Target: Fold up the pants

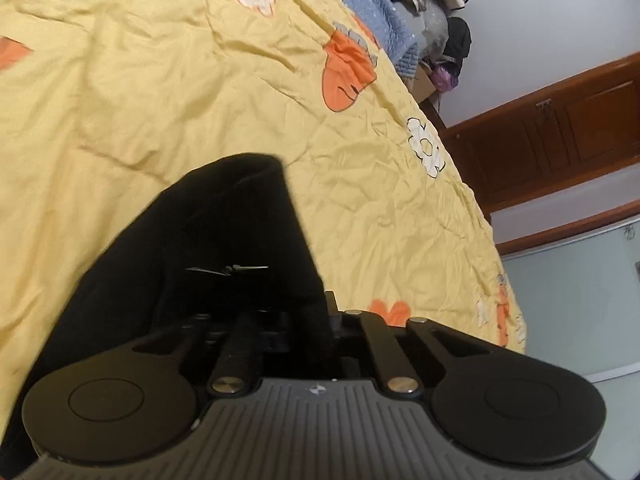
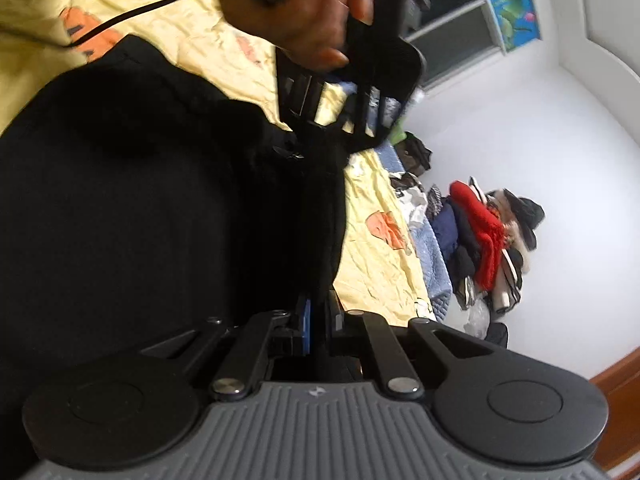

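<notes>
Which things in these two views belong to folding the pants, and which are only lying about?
For the job:
- black fabric pants
- left gripper, shut on the pants
- right gripper, shut on the pants

Lying about:
- yellow flower-print bedsheet
- blue quilted blanket
- pile of mixed clothes

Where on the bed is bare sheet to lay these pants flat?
Free: the wide yellow floral bedsheet stretch beyond the black pants, up to the orange print. Crowded: the far end, with the blue quilted blanket and heaped clothes pile.

rumpled yellow flowered bedsheet (image 1: pixel 160 80); heaped clothes (image 2: pixel 488 240) against white wall (image 2: pixel 540 140); brown wooden door (image 1: pixel 560 136)
</notes>
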`<state>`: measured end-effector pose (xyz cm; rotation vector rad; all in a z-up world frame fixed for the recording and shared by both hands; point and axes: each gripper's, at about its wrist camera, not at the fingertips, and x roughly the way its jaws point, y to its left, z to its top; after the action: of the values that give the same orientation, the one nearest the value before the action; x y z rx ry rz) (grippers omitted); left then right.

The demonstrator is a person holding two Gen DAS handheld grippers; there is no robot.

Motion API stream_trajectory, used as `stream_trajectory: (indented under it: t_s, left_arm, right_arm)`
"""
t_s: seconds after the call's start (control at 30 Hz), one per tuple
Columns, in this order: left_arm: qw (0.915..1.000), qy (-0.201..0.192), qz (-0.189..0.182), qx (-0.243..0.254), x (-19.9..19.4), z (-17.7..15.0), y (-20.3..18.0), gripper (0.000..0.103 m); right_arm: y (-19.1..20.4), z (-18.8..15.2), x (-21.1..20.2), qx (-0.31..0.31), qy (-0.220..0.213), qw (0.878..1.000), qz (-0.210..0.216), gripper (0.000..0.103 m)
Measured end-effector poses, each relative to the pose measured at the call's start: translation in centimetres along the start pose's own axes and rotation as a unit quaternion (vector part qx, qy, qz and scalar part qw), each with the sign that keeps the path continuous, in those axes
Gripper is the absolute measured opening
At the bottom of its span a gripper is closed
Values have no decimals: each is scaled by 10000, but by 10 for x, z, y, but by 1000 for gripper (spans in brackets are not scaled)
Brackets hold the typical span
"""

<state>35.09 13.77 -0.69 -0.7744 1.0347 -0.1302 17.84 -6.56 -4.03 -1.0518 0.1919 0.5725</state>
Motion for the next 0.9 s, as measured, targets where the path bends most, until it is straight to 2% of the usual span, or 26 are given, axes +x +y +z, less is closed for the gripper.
stream_trajectory:
  t_s: [0.17, 0.3, 0.4, 0.5, 0.63, 0.7, 0.73, 0.83, 0.87, 0.9]
  left_arm:
    - [9960, -197, 165, 852, -55, -43, 1, 9]
    - [9887, -213, 459, 1413, -89, -87, 23, 10]
    - [9834, -199, 786, 1623, -91, -110, 42, 12]
    - [9780, -321, 1079, 1758, -85, -121, 52, 14]
    - [9651, -676, 1294, 2173, -90, -137, 45, 16]
    - [9569, -779, 1500, 2361, -87, -141, 42, 27]
    - [9539, -832, 1580, 2411, -83, -141, 41, 31]
    - [9476, -1013, 1653, 2539, -81, -145, 41, 37]
    - [9454, -1053, 1677, 2589, -82, -147, 40, 40]
    - [9411, -1103, 1752, 2673, -85, -150, 39, 49]
  right_arm:
    - [-1, 10, -45, 326, -151, 9992, 197, 6]
    - [20, 23, -86, 448, -244, 9960, 727, 6]
    - [44, 30, -97, 313, -171, 9944, 997, 6]
    - [59, 32, -91, 443, -67, 9924, 1148, 6]
    - [68, 35, -91, 589, 15, 9929, 1035, 6]
    - [72, 32, -82, 837, 141, 9900, 1125, 7]
    - [74, 30, -79, 911, 34, 9912, 959, 7]
    - [84, 32, -85, 787, 123, 9960, 411, 20]
    - [89, 31, -99, 705, 138, 9971, 253, 27]
    - [85, 30, -110, 691, 94, 9973, 242, 32]
